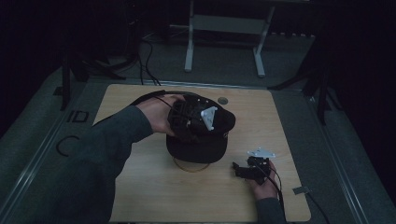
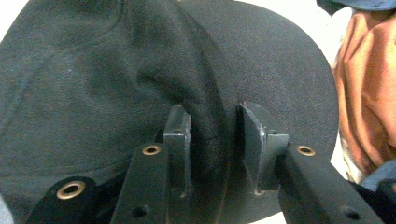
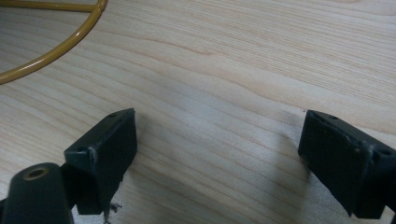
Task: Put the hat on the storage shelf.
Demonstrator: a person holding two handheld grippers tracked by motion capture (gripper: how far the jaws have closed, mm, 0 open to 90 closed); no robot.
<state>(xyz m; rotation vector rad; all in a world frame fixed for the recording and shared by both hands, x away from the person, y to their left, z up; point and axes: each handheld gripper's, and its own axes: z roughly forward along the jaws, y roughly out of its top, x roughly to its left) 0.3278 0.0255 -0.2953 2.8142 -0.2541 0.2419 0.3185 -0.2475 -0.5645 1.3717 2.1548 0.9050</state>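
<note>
A black cap [image 1: 201, 140] sits on a yellow wire ring stand [image 1: 191, 167] in the middle of the wooden table [image 1: 140, 186]. My left gripper [image 1: 198, 122] rests on the cap's crown, with the hand behind it. In the left gripper view the jaws [image 2: 212, 135] stand apart with a raised crease of the cap's fabric [image 2: 93, 70] between them, and the pads look clear of it. My right gripper [image 1: 238, 169] lies low at the table's front right. Its jaws [image 3: 219, 149] are open over bare wood, with an arc of the yellow ring [image 3: 60, 42] at the upper left.
A small round hole [image 1: 222, 100] marks the table's far edge. A strip of tape [image 1: 301, 190] lies at its right edge. A grey metal frame [image 1: 224, 42] and cables stand on the floor beyond. Orange cloth [image 2: 364, 93] shows past the cap's brim.
</note>
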